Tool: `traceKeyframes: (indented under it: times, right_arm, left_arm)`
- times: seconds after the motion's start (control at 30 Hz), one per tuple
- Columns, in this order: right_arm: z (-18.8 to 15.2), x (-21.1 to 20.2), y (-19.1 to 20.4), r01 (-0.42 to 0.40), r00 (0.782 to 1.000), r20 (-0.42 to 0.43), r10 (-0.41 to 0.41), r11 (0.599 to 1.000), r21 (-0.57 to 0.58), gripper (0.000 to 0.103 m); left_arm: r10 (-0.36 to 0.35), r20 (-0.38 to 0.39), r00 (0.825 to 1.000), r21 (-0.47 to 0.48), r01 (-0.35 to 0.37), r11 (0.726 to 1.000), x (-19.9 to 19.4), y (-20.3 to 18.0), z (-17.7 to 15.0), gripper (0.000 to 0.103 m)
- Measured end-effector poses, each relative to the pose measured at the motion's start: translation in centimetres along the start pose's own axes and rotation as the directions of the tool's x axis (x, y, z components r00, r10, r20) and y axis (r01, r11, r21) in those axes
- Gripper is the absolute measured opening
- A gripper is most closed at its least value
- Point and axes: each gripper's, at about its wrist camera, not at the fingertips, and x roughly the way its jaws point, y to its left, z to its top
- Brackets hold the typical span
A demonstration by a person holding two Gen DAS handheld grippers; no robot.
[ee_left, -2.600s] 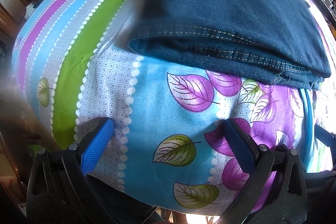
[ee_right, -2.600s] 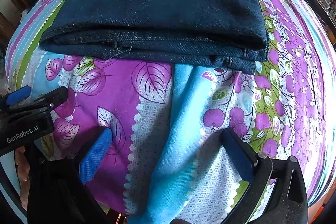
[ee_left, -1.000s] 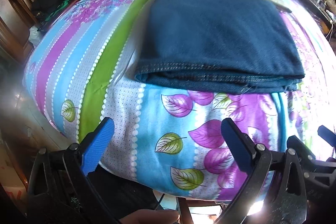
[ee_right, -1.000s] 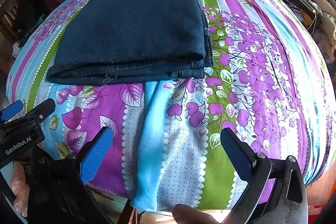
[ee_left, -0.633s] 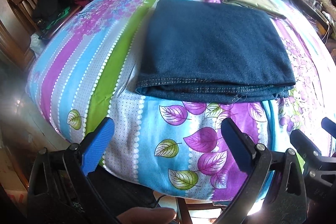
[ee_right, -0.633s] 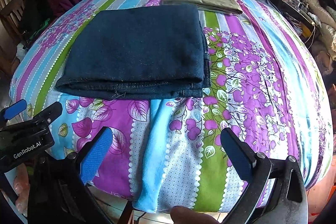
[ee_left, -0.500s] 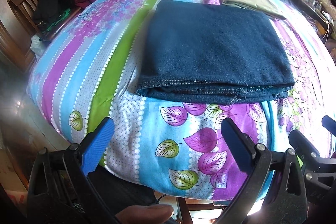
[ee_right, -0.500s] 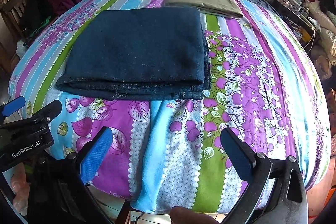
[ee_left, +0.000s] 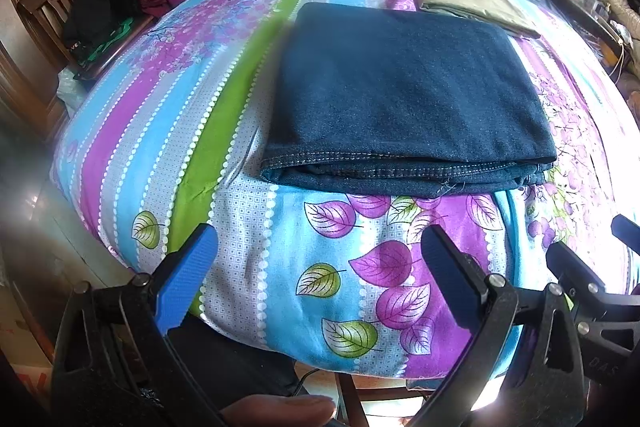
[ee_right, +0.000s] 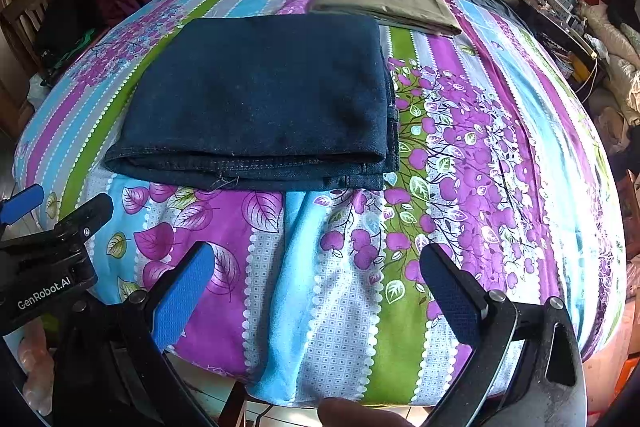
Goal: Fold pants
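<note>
Floral bedsheet (ee_right: 460, 155) (sunlit), cluttered bedroom

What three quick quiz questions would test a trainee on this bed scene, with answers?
1. True or false: the jeans lie folded on the bedsheet.
2. What lies beyond the jeans? A) tan pants B) a towel C) a red shirt
3. Are the left tool and right tool open or shut?

Key:
1. True.
2. A.
3. Both open, holding nothing.
</note>
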Motion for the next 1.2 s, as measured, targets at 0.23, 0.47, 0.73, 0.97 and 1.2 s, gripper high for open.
traceKeyframes:
  times: [0.23, 0.47, 0.73, 0.97, 1.2]
  right_arm:
    - [0.1, 0.0, 0.4, -0.005, 1.0, 0.008, 0.006, 1.0, -0.017, 0.103]
    - [0.4, -0.1, 0.9, -0.008, 1.0, 0.012, 0.009, 0.999, -0.033, 0.103]
    - [0.5, 0.0, 0.6, -0.011, 1.0, 0.007, 0.011, 1.0, -0.023, 0.103]
    - [1.1, -0.2, 0.4, -0.015, 1.0, 0.013, 0.016, 1.0, -0.021, 0.103]
    - [1.3, -0.2, 0.5, -0.006, 1.0, 0.02, 0.007, 1.0, -0.029, 0.103]
  left_arm:
    - [-0.003, -0.004, 1.0, 0.004, 0.003, 1.0, 0.1, 0.0, 0.0, 0.101]
    - [-0.005, 0.0, 1.0, 0.012, 0.005, 1.0, 0.0, -0.3, 0.1, 0.101]
    - [-0.007, -0.001, 1.0, 0.019, 0.007, 1.0, 0.0, -0.7, 0.3, 0.101]
    - [-0.007, 0.003, 1.0, 0.025, 0.007, 1.0, 0.0, -1.1, 0.8, 0.101]
    - [0.01, 0.02, 1.0, 0.032, -0.011, 0.999, -0.1, -1.2, 1.3, 0.101]
